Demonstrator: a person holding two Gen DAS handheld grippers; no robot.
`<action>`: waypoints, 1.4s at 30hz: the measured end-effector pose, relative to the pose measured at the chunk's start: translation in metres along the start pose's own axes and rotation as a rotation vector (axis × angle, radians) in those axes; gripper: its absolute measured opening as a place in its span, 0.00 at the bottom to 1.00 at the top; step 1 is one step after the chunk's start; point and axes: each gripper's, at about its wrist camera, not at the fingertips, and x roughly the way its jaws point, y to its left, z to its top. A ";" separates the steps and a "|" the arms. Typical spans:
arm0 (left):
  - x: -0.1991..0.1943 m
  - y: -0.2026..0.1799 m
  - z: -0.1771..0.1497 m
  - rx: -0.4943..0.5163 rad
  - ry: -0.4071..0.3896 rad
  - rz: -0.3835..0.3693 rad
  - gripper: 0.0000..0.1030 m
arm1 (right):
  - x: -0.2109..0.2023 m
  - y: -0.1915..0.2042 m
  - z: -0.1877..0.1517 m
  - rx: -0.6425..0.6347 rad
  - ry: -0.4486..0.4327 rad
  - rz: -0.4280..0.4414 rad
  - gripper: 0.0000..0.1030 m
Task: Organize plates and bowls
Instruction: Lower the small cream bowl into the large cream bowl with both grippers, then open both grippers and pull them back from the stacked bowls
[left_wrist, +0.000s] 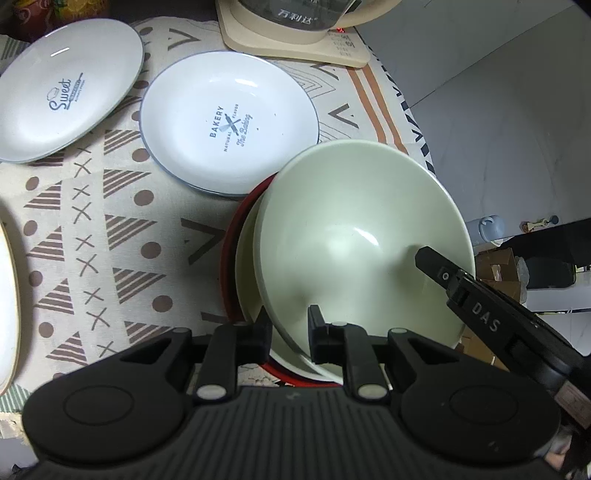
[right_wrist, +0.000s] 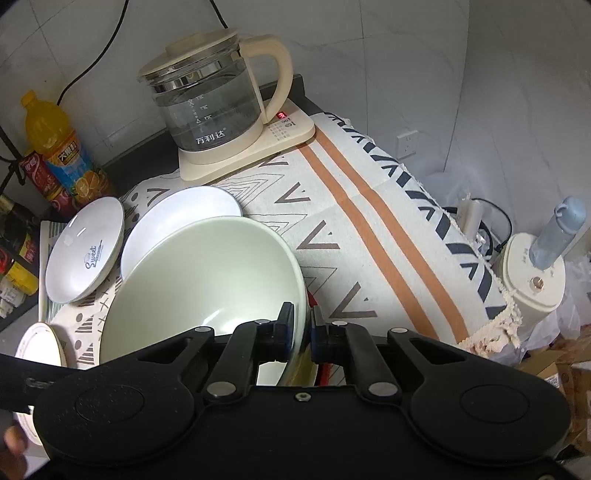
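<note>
Gripping opposite edges of the same pale green bowl, the left gripper and right gripper each have their jaws pinched narrow over its rim. That bowl sits tilted inside a second pale green bowl, which rests in a red dish on the patterned tablecloth. Just behind lies the "Bakery" plate, with the "Sweet" plate beside it; both hold nothing. Farther back, the glass kettle on its cream base contains clear water.
</note>
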 end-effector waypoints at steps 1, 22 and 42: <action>-0.003 0.000 0.000 -0.003 -0.005 0.001 0.16 | 0.000 0.001 0.000 -0.012 -0.004 -0.005 0.08; -0.005 0.019 0.006 -0.058 -0.067 0.068 0.20 | 0.001 0.004 0.000 -0.087 0.000 -0.005 0.11; 0.000 0.024 0.007 -0.097 -0.067 0.086 0.22 | -0.002 -0.011 0.001 -0.091 0.028 0.087 0.08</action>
